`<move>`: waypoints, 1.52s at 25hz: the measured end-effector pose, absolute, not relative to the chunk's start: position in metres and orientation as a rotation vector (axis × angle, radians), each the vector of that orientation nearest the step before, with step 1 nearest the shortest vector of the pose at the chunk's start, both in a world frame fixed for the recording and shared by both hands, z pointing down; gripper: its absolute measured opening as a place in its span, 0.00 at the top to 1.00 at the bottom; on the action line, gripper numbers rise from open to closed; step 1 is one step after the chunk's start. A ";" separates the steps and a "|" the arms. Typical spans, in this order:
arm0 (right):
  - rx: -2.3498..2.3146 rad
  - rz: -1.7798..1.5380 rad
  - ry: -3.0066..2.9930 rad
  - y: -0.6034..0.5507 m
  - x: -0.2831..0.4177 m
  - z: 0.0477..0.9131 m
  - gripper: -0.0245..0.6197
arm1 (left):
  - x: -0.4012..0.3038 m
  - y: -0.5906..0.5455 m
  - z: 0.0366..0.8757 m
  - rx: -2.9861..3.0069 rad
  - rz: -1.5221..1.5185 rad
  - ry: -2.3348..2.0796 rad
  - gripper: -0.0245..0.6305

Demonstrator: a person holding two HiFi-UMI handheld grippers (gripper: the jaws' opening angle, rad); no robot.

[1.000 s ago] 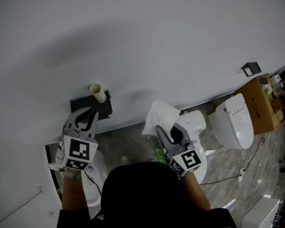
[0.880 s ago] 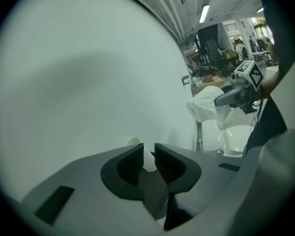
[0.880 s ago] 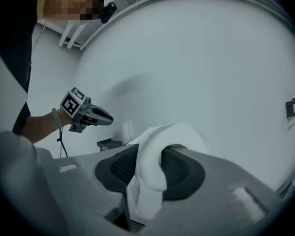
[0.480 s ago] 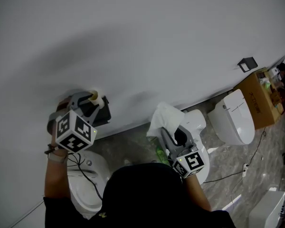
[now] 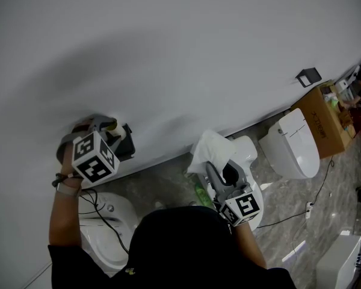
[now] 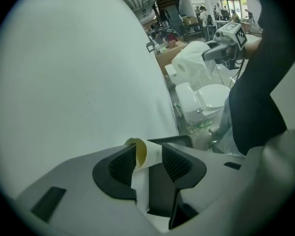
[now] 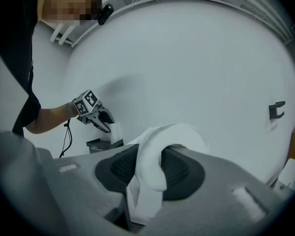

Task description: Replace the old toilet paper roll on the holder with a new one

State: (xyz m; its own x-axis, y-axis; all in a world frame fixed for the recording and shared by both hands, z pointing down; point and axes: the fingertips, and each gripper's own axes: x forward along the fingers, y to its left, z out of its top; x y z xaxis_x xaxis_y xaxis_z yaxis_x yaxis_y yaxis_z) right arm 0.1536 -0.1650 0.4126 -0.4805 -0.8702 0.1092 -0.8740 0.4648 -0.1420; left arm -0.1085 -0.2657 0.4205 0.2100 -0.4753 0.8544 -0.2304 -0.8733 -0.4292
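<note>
At the holder (image 5: 125, 146), the person is starting on the old tube (image 6: 140, 152): the left claw (image 6: 149, 157), whose jaws have just been opening wide, is straddling it without pressing yet. Next, I think, it needs closing and lifting off. Right of the holder, the right claw (image 7: 150, 165) is clamping the new roll (image 7: 174, 132).

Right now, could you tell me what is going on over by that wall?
A person is swapping the toilet paper on a wall holder. The left claw, whose jaws have just been opening wide, sits around the nearly bare old roll standing on the holder, without gripping it yet. The right claw is clamped on the new roll, held off to the side.
</note>
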 end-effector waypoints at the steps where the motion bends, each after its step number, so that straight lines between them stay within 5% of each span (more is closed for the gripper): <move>1: 1.593 0.282 -2.676 -0.165 0.153 0.412 0.75 | -0.109 -0.266 0.423 -2.275 -1.732 0.667 0.69; 23: 1.546 0.272 -2.703 -0.160 0.157 0.414 0.75 | -0.115 -0.247 0.412 -2.360 -1.674 0.783 0.88; 38: 1.256 0.280 -2.794 -0.155 0.116 0.419 0.75 | -0.149 -0.180 0.379 -2.562 -1.270 1.285 0.91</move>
